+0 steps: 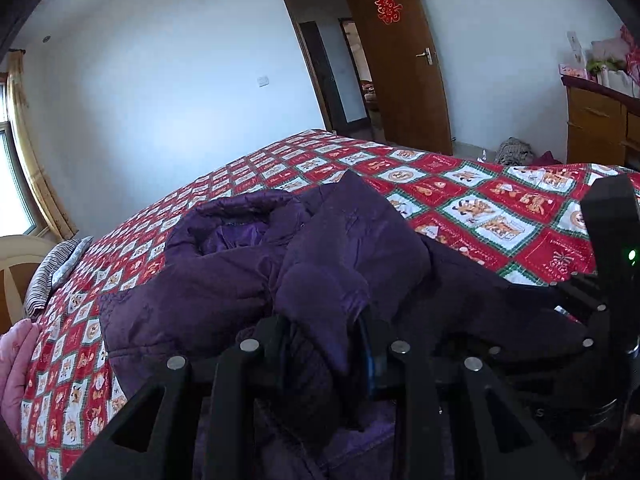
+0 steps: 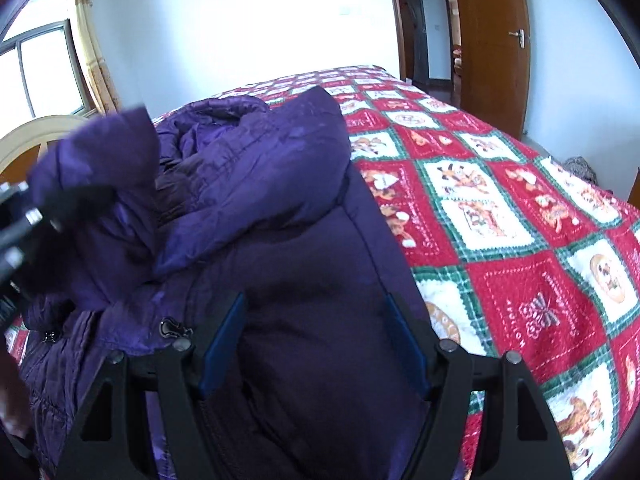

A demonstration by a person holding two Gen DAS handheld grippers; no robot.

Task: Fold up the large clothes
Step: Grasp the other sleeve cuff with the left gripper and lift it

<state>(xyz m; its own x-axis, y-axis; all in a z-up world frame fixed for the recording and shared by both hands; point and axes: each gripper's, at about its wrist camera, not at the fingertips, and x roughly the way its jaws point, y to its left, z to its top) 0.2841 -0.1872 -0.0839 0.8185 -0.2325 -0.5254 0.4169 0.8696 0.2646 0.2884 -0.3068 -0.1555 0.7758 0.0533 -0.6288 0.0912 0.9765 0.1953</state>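
Your red-and-white patchwork bedspread (image 2: 520, 240) carries the puffy purple quilted coat (image 2: 280, 208), bunched near its front edge. Your right gripper (image 2: 316, 344) hovers over the coat, jaws apart. Your left gripper (image 1: 324, 344) is clamped on a purple sleeve.

- A bed (image 1: 460, 208) fills the room's middle, spread with a red, green and white patchwork quilt (image 2: 520, 264).
- Plain white walls (image 1: 168, 92).
- A brown wooden door (image 1: 400, 60) stands open, bearing a red paper ornament (image 1: 388, 8).
- A window (image 2: 40, 68) with a yellow curtain (image 2: 94, 52) lets in bright daylight.
- A wooden cabinet (image 1: 596, 124) stands by the right wall.
- A striped pillow (image 1: 56, 272) lies by the cream headboard (image 2: 36, 136).
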